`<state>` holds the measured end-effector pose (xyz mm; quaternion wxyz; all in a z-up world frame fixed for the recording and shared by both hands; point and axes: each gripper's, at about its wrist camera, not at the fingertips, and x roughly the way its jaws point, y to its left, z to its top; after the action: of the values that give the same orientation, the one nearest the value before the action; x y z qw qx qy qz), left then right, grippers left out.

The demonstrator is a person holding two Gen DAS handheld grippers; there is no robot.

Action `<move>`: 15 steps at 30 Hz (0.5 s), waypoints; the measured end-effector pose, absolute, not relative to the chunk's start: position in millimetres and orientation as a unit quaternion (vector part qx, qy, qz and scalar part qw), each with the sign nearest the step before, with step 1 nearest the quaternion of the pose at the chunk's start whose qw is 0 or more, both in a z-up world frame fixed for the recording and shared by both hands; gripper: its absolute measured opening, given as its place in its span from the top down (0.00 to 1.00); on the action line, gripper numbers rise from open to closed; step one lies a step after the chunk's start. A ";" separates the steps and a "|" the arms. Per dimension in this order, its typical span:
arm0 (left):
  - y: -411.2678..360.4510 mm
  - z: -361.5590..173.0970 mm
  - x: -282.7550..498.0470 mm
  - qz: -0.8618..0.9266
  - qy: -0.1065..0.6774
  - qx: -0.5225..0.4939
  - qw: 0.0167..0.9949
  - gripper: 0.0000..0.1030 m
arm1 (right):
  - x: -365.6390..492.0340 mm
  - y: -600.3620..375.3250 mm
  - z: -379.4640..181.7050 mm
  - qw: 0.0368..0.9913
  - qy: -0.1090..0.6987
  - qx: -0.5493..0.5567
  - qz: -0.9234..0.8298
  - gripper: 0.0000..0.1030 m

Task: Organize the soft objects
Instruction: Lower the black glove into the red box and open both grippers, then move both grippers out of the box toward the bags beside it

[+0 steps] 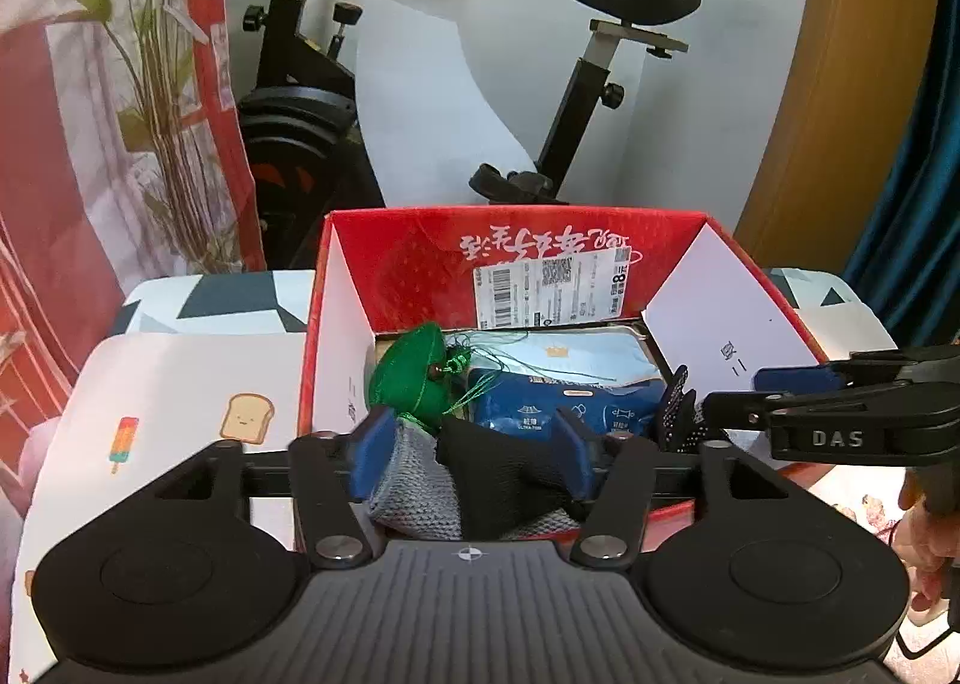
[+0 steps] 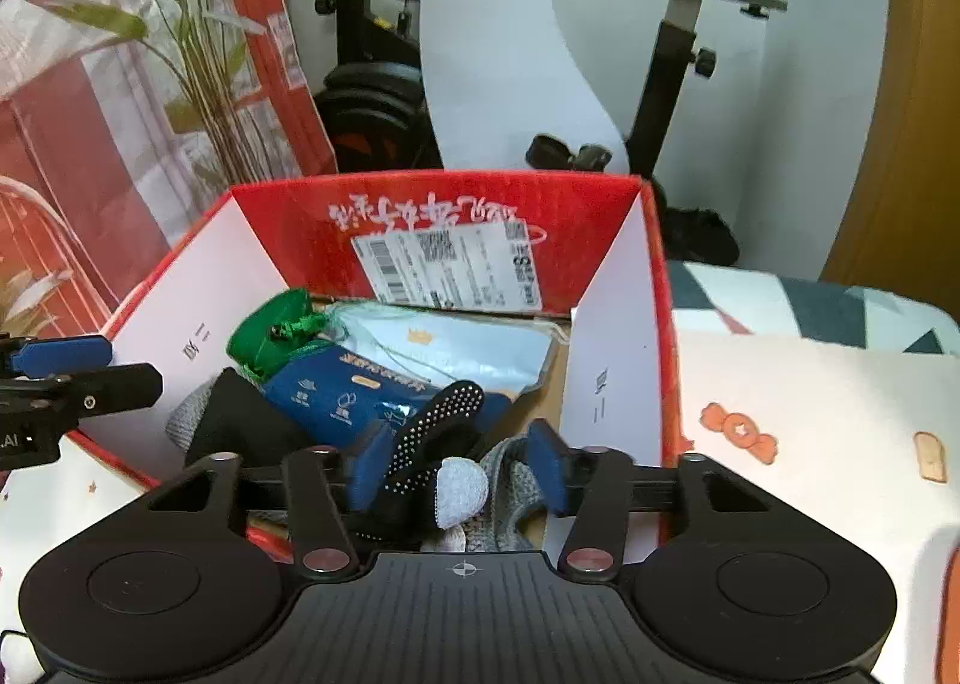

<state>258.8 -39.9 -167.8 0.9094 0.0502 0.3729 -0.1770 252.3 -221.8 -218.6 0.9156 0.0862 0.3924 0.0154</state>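
A red cardboard box (image 1: 420, 258) (image 2: 654, 288) stands open on the bed. Inside lie a green tasselled pouch (image 1: 414, 375) (image 2: 270, 330), a dark blue packet (image 1: 540, 405) (image 2: 342, 396) and a pale blue packet (image 1: 576, 357) (image 2: 468, 348). At the box's near edge my left gripper (image 1: 472, 456) stands open over a grey and black knitted piece (image 1: 480, 480) (image 2: 228, 420), which lies loose between its blue pads. My right gripper (image 2: 459, 468) is open too, with a black dotted glove (image 2: 432, 432) (image 1: 681, 414) and grey knit cloth (image 2: 510, 480) between its pads.
The box sits on a white cover printed with toast and candy (image 1: 180, 384) (image 2: 810, 414). Behind stand an exercise bike (image 1: 312, 102) (image 2: 678, 60), a leafy plant (image 1: 162, 114) and a red-and-white hanging cloth (image 1: 48, 174). A wooden panel (image 1: 840, 84) rises at the right.
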 end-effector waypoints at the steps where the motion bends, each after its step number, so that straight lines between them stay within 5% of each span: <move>1: -39.5 -166.5 257.0 -0.176 0.371 0.051 0.911 0.32 | 250.3 -222.3 -215.8 0.917 0.389 0.087 0.014 0.41; 4: -38.1 -162.3 251.5 -0.173 0.363 0.051 0.914 0.13 | 242.4 -223.5 -209.8 0.920 0.381 0.091 0.002 0.22; 8: -30.6 -156.2 242.9 -0.173 0.351 0.032 0.920 0.07 | 231.3 -226.8 -205.6 0.923 0.371 0.101 -0.003 0.02; 15: -24.4 -151.5 225.4 -0.151 0.344 0.032 0.926 0.00 | 211.8 -235.1 -199.6 0.928 0.342 0.149 -0.003 0.00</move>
<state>225.4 -24.4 -151.5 0.9262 0.0323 0.3441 -0.1507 211.8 -235.1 -199.6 0.9277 0.1492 0.3423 -0.0031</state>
